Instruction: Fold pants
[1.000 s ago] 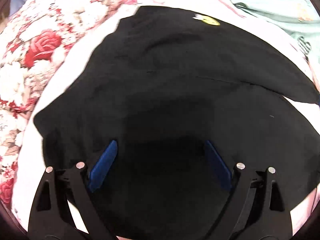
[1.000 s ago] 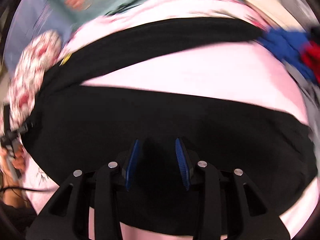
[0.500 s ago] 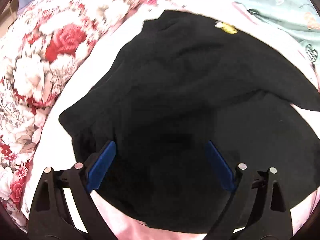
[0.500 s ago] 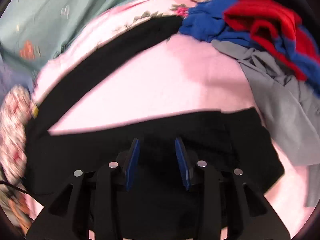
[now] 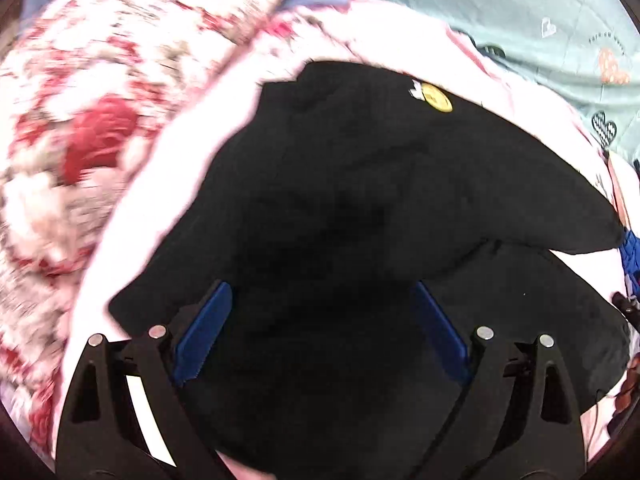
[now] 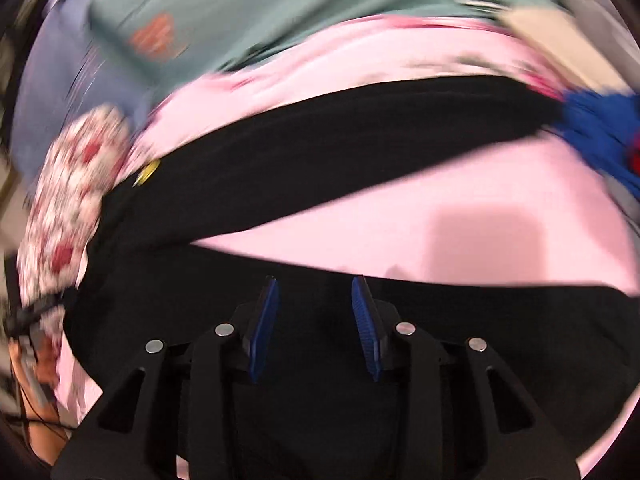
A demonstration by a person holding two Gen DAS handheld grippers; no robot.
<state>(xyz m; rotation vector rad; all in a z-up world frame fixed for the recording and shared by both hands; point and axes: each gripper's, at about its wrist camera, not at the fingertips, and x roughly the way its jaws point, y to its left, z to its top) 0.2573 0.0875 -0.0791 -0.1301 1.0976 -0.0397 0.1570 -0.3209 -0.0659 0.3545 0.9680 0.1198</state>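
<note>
On the pink bedsheet point(image 6: 460, 200) the black pants point(image 5: 360, 200) are spread, legs apart in a V; no fold is completed yet. The left gripper point(image 5: 320, 332) is held wide open above the fabric; the right gripper point(image 6: 316, 320) is opening, nothing visibly pinched.

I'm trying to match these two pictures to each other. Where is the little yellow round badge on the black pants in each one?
Left wrist view: the yellow badge sits upper right of centre, near the top edge of the black pants.
Right wrist view: the yellow badge is at mid-left, blurred, on the pants' far edge beside the floral pillow.
Shared landmark: the red-and-white floral pillow, left in both views.
</note>
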